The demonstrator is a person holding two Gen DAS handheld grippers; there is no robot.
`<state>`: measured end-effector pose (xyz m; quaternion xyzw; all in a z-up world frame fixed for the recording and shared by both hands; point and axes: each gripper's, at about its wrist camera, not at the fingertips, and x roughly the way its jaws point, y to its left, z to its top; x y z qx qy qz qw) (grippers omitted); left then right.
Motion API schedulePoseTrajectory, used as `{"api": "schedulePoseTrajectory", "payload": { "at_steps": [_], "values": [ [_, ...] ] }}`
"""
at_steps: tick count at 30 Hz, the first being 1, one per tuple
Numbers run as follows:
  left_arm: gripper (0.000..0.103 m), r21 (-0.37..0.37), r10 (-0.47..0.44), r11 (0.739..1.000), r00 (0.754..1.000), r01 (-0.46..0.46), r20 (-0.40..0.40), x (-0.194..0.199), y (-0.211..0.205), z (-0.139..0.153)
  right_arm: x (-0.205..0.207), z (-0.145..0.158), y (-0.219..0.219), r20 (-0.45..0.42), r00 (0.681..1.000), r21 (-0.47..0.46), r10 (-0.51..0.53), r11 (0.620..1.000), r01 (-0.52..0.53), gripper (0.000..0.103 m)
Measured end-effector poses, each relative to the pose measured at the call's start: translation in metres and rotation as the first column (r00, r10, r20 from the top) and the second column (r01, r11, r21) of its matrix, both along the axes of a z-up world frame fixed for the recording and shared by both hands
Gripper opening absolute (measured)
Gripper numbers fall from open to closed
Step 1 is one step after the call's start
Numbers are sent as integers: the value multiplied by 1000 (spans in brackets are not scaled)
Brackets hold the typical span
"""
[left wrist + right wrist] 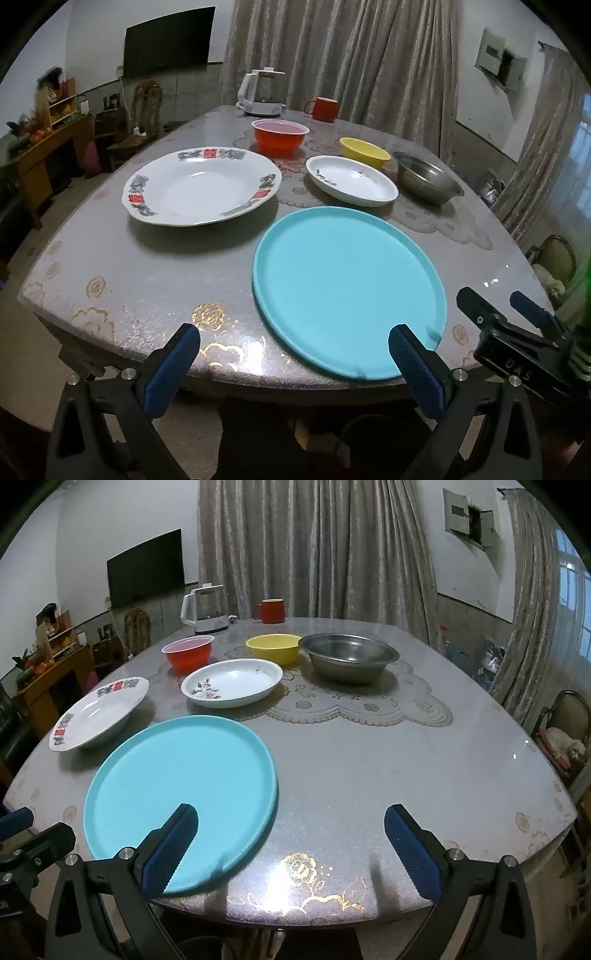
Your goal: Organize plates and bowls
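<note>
While both tools hang over the near edge of the big grey table (351,775), nothing is held in either one. The left gripper (293,360) has its blue fingers (171,369) spread wide apart, and the right gripper (291,840) is spread just as wide, with only air between its fingers. Closest to them lies the flat round light-blue plate (347,284), close to the table's near edge. One finger of the left gripper shows in front of the plate's near rim, and so does one finger of the right gripper, but I cannot tell if they touch it. Behind the blue plate, off to the left, sits a wide white plate with red and blue flowers around its rim (201,184). Further back in the middle is a smaller white oval dish with a little flower print (232,682). Behind that dish stand three bowls in a row: a red plastic bowl (189,653), a yellow bowl (273,648) and a shiny metal bowl (349,661). The yellow and metal bowls stand just beside each other, near a lacy mat (354,701) under the table's clear top. At the far edge stand a white kettle (203,614) and a red mug (271,610), well apart from the tools. Nothing stands between the grippers and the blue plate. Grey curtains (314,546) hang behind the table.
</note>
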<state>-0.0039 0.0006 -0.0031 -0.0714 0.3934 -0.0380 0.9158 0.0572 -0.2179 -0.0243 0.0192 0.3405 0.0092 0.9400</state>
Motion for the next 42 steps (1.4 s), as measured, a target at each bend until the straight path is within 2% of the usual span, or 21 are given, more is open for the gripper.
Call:
{"api": "schedulePoseTrajectory", "payload": {
  "at_steps": [11, 22, 42],
  "values": [
    [103, -18, -6, 1000, 1000, 6, -3, 2, 2, 1, 3, 0, -6, 3, 1000, 9, -15, 1000, 15, 103],
    [103, -51, -62, 997, 998, 62, -9, 1, -2, -3, 4, -5, -9, -28, 999, 19, -28, 999, 29, 103],
    [103, -41, -78, 996, 996, 75, -51, 6, -2, -9, 1, -4, -15, -35, 998, 17, -52, 998, 53, 103]
  ]
}}
